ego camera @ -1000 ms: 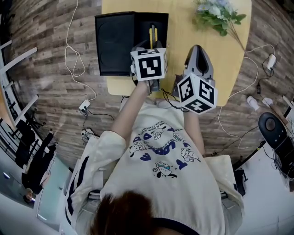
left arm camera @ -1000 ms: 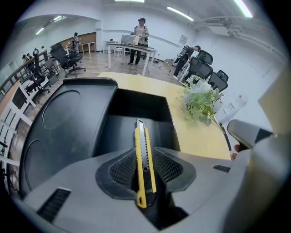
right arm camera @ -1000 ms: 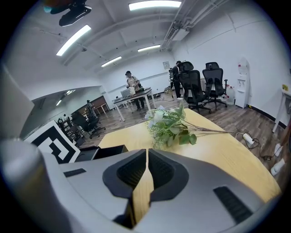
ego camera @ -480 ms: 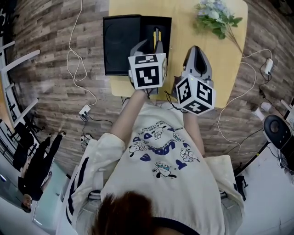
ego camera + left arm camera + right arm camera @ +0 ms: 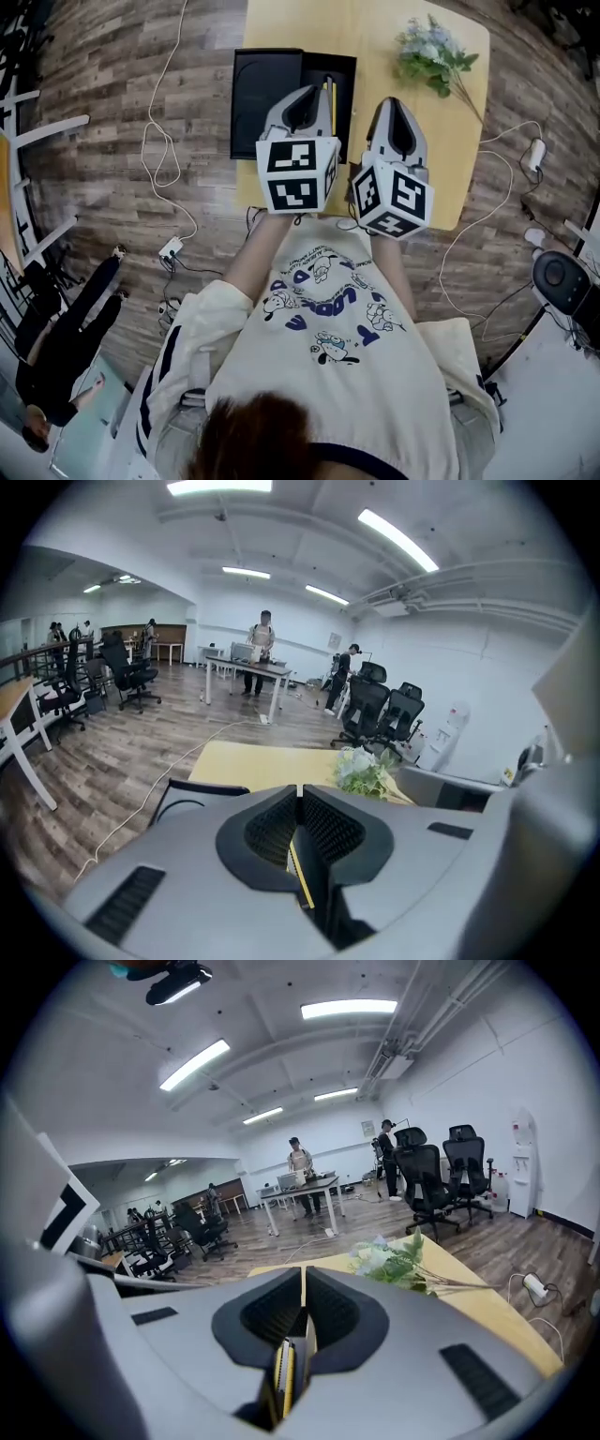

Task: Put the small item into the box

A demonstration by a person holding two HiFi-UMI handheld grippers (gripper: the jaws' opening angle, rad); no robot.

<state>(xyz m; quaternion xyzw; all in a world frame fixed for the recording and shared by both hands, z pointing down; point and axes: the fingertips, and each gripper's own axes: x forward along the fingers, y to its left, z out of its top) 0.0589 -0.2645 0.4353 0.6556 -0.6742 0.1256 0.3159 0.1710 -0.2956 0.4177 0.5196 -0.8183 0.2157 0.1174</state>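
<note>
A black box [image 5: 272, 89] lies open on the yellow table [image 5: 375, 37], its lid flat to the left. A thin yellow item [image 5: 328, 96] lies in its right compartment. My left gripper [image 5: 313, 89] hovers over that compartment. Its jaws are closing, their tips [image 5: 298, 789] touch and nothing is between them. The yellow item [image 5: 300, 874] shows only through the gap below. My right gripper [image 5: 394, 100] hangs just right of the box, tips [image 5: 305, 1271] together, a yellow and black strip [image 5: 280, 1372] visible through its lower gap.
A bunch of pale artificial flowers [image 5: 433, 54] lies on the table's far right. White cables [image 5: 164, 150] trail over the wooden floor on both sides. Office chairs [image 5: 380, 710] and desks [image 5: 248, 672] with people stand far off.
The left gripper's jaws, spread over the box before, have come together. Both grippers have risen nearer my head. The yellow item stays in the box.
</note>
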